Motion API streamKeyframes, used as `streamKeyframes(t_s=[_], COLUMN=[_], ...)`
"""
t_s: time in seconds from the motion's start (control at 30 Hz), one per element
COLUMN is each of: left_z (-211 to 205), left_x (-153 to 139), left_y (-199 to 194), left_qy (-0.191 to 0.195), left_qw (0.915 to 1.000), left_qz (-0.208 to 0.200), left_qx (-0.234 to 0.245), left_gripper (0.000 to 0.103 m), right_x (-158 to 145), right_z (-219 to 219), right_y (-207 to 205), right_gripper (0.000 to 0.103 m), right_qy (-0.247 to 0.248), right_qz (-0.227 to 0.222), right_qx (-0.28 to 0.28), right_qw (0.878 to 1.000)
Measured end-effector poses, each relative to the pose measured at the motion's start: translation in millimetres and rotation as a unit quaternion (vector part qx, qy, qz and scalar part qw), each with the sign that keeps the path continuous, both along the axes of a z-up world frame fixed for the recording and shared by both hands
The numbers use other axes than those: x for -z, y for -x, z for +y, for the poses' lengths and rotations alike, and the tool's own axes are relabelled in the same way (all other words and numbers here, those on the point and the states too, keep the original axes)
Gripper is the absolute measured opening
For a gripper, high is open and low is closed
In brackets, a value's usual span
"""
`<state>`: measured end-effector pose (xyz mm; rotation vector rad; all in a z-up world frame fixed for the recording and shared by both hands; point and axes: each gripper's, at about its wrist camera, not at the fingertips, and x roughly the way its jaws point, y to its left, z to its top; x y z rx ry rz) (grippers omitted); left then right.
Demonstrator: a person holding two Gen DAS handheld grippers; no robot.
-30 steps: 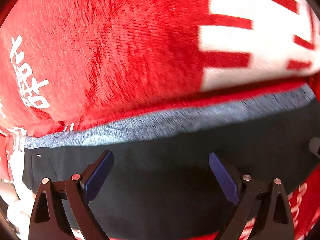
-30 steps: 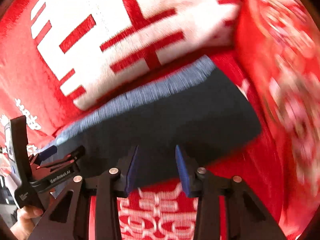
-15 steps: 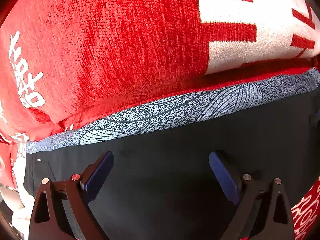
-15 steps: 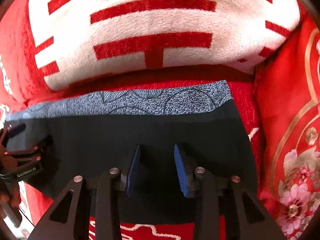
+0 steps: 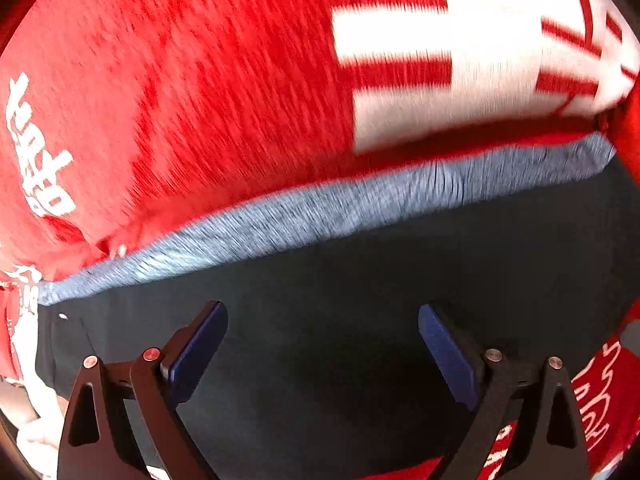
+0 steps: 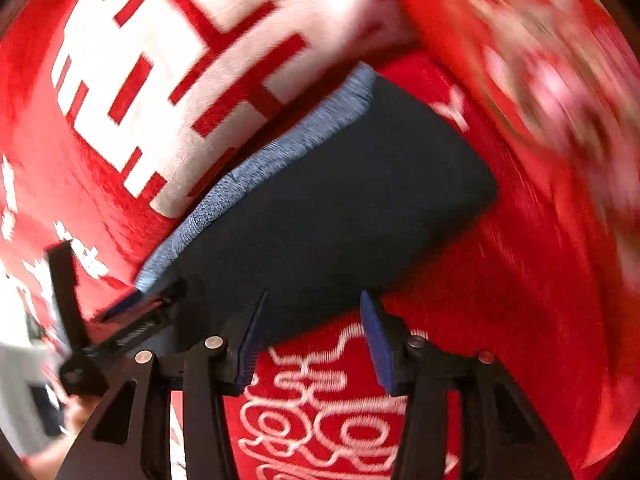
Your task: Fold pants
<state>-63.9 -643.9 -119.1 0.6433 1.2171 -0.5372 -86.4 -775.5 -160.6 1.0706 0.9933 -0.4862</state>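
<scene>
The dark navy pants (image 5: 400, 280) lie folded flat on a red bedspread, with a grey-blue patterned waistband (image 5: 320, 212) along the far edge. My left gripper (image 5: 322, 344) is open, its blue pads spread wide just above the dark cloth. In the right wrist view the pants (image 6: 340, 208) form a compact rectangle with the waistband (image 6: 260, 172) at the left. My right gripper (image 6: 310, 336) is open and empty at the near edge of the pants. The left gripper (image 6: 132, 312) shows at the left corner of the pants.
A red pillow with a large white character (image 6: 180, 60) lies right behind the waistband. A red flowered cushion (image 6: 560, 80) sits to the right. The red bedspread with white characters (image 6: 332, 400) lies under the grippers. Both views are blurred by motion.
My right gripper has opened a bit wider, pulled back and swung, so the pants now sit tilted and farther off. The left view shifted slightly; its jaws stay open.
</scene>
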Motion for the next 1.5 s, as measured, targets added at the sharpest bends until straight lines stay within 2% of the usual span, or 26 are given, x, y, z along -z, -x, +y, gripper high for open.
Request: streamKeyframes(t_s=[0.1, 0.33, 0.37, 0.43, 1.07, 1.27, 1.43, 1.47, 1.5], left_z=[3.1, 15.5, 10.2, 14.5, 18.0, 19.2, 22.0, 21.7, 21.8], left_x=[1.7, 0.3, 11.5, 12.2, 10.6, 14.3, 16.6, 15.5, 12.6], left_y=[1.2, -11.5, -8.0, -13.2, -7.3, -2.0, -3.1, -3.6, -4.0], left_qy=[0.011, 0.014, 0.014, 0.013, 0.01, 0.02, 0.028, 0.024, 0.023], left_qw=[0.9999, 0.9996, 0.9995, 0.9994, 0.9996, 0.9997, 0.9995, 0.9996, 0.9995], left_qz=[-0.002, 0.01, 0.011, 0.011, 0.014, 0.005, 0.004, 0.008, 0.013], left_qx=[-0.012, -0.024, -0.026, -0.029, -0.022, -0.015, -0.014, -0.016, -0.017], left_gripper=[0.097, 0.102, 0.102, 0.102, 0.101, 0.102, 0.102, 0.101, 0.092], right_x=[12.8, 14.1, 14.2, 16.1, 23.4, 30.6, 35.4, 34.9, 33.6], right_z=[-2.1, -1.4, -5.4, -6.0, -9.7, -23.2, -38.4, -39.9, -40.7], right_y=[10.9, 5.4, 13.7, 10.2, 13.4, 14.3, -7.2, -13.3, -18.4], right_gripper=[0.051, 0.051, 0.051, 0.051, 0.051, 0.051, 0.053, 0.053, 0.047], right_qy=[-0.023, -0.042, -0.046, -0.054, -0.069, -0.069, -0.064, -0.063, -0.065], right_qz=[-0.008, -0.037, -0.04, -0.044, -0.078, -0.122, -0.149, -0.146, -0.139], right_qx=[0.029, 0.052, 0.056, 0.062, 0.088, 0.122, 0.133, 0.128, 0.124], right_qw=[0.999, 0.997, 0.997, 0.996, 0.991, 0.982, 0.978, 0.979, 0.98])
